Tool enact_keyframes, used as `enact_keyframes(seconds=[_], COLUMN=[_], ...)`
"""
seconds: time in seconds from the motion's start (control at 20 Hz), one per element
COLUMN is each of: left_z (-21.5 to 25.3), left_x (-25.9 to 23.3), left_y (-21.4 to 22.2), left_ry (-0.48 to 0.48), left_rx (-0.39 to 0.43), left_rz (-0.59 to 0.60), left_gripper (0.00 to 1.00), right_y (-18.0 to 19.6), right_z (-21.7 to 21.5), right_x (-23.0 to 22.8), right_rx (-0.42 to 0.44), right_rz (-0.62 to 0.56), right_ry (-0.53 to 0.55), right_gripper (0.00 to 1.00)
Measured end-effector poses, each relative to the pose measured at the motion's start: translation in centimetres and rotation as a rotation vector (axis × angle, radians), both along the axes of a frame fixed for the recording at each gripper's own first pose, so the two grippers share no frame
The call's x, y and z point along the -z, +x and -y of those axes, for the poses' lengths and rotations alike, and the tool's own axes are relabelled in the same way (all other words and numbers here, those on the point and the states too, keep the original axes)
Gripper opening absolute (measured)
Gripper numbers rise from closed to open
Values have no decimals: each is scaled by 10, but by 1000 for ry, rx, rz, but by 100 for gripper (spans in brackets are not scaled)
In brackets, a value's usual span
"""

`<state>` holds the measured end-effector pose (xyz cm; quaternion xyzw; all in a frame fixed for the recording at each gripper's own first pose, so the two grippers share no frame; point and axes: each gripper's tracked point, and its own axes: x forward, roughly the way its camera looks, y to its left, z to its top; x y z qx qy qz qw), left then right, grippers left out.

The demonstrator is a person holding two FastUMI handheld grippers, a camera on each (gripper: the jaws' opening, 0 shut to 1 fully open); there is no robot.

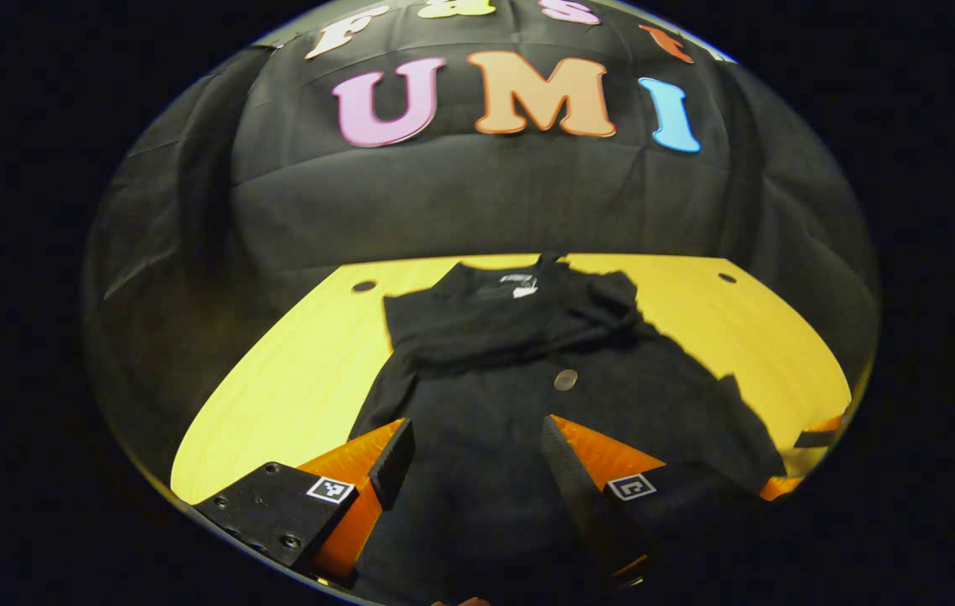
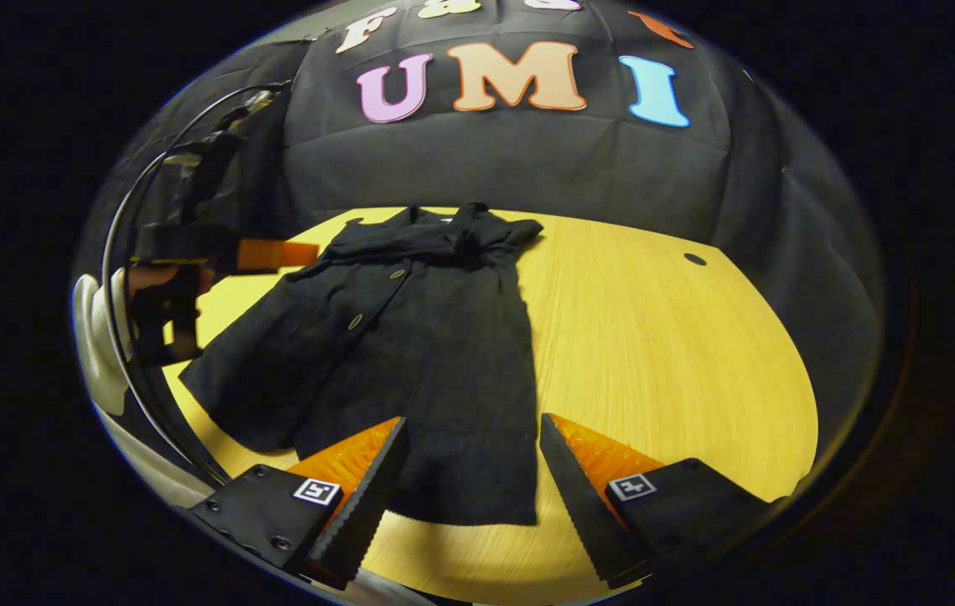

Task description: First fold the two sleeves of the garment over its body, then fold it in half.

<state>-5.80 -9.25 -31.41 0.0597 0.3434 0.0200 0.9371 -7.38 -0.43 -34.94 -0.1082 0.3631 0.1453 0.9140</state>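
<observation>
From the left gripper view, I have my left gripper (image 1: pixel 477 467) hanging low over the near end of the garment (image 1: pixel 519 396), its fingers (image 1: pixel 393 463) spread wide with nothing between them but dark cloth below. I can't tell whether the tips touch the fabric. The garment lies flat on the yellow table (image 1: pixel 292 370), its long axis running straight away from me toward the booth wall, collar at the far end. Across the upper chest I see bunched cloth that I take to be a sleeve (image 1: pixel 519 324) already laid over the body. A round button (image 1: pixel 565 380) sits on the midline just beyond the fingers.

Moving to the right gripper view, my right gripper (image 2: pixel 473 471) is also wide open and holds nothing; the garment's near hem (image 2: pixel 464 497) lies between and just ahead of its fingers (image 2: pixel 376 480), slightly left of centre. From here the garment runs away and a little leftward, with bare table to its right. At the left edge I see the other gripper and the hand (image 2: pixel 166 278) holding it, raised beside the garment.

I judge both sleeves look folded in, so the halving fold is next. It turns on the hem: both grippers sit at that near end, the right one best aligned.

There's a small pale label (image 1: pixel 521 286) inside the collar; its writing is too small to read.
</observation>
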Motion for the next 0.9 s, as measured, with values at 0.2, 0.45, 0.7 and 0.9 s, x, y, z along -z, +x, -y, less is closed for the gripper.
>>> enact_keyframes(seconds=[0.2,0.45,0.7,0.9], left_z=[-33,-42,-37,-25], left_x=[23,42,45,48], left_y=[-83,-139,-136,-135], left_ry=[34,48,-34,-30], left_rx=[-95,-124,-189,-143], left_rz=[-113,-165,-154,-167], left_gripper=[93,94,92,78], right_y=[-3,-5,-6,-12], right_z=[2,0,-5,-17], right_x=[17,28,29,31], right_rx=[-19,-50,-77,-124], right_rz=[-44,-92,-108,-116], right_ry=[-25,-48,-33,-44], right_gripper=[100,100,96,67])
